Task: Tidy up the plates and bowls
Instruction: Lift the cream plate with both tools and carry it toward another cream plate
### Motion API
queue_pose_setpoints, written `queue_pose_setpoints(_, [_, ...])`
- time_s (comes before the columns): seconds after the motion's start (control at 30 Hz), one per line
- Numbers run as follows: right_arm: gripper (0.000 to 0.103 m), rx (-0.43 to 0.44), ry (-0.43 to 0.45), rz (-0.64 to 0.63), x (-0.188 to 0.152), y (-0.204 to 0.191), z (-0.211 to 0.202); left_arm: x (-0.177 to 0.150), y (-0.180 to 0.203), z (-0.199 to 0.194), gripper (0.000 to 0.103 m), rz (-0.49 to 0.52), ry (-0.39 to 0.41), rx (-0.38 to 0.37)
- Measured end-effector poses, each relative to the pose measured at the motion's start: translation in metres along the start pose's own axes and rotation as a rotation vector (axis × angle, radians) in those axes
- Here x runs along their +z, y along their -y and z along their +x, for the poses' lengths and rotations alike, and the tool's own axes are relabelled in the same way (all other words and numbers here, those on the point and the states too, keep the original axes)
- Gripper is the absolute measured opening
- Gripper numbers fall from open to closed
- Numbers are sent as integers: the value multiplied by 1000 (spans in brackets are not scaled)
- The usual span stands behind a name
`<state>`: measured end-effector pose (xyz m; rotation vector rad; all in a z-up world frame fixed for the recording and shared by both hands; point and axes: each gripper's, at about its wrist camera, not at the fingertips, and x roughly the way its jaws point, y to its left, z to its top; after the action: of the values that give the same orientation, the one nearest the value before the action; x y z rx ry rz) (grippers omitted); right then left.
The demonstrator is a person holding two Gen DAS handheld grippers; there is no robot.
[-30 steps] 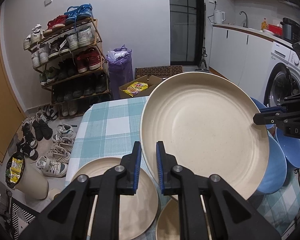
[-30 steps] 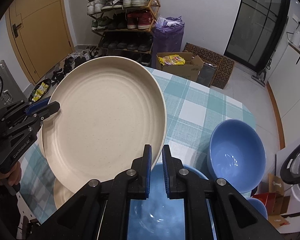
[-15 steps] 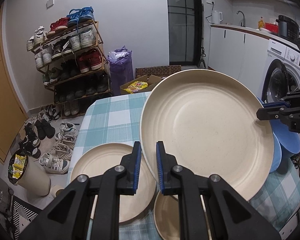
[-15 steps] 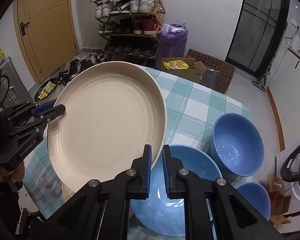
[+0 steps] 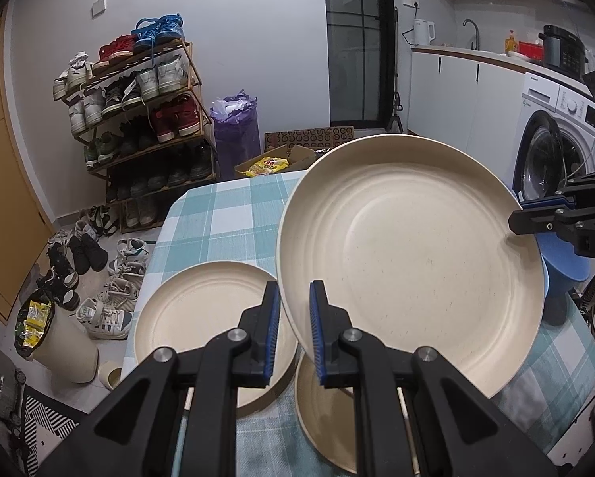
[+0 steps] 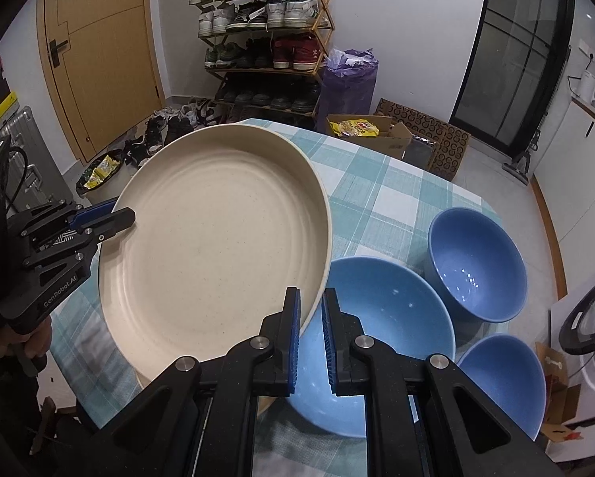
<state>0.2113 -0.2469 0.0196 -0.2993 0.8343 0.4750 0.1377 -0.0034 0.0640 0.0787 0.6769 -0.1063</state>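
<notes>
A large beige plate [image 5: 408, 254] hangs tilted above the checked table [image 5: 218, 218], carried by both grippers. My left gripper [image 5: 293, 290] is shut on its near rim. My right gripper [image 6: 311, 294] is shut on the opposite rim, and it shows at the right edge of the left wrist view [image 5: 514, 222]. Under the left gripper a medium beige plate [image 5: 206, 318] and a small beige plate [image 5: 325, 417] lie flat on the cloth. Three blue bowls stand at the right: a large bowl [image 6: 385, 330], a medium bowl [image 6: 476, 262] and a small bowl [image 6: 500, 381].
The table's rounded left edge [image 5: 158, 246] drops to a floor with loose shoes and a bin [image 5: 51, 338]. A shoe rack [image 5: 138, 119], a purple bag [image 5: 236, 123] and a cardboard box [image 5: 273, 163] stand beyond it. A washing machine [image 5: 555, 151] is at the right.
Both grippers have carried the large plate sideways, off the blue bowls and towards the beige plates. The large blue bowl is now uncovered, and more of the medium beige plate shows.
</notes>
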Motion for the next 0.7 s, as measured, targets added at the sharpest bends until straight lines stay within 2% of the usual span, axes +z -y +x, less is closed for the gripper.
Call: queue_pose_setpoints(0.7, [11,51,-17,23,-40,-15,9,-37,-2,-9,13,-6,-22,-4])
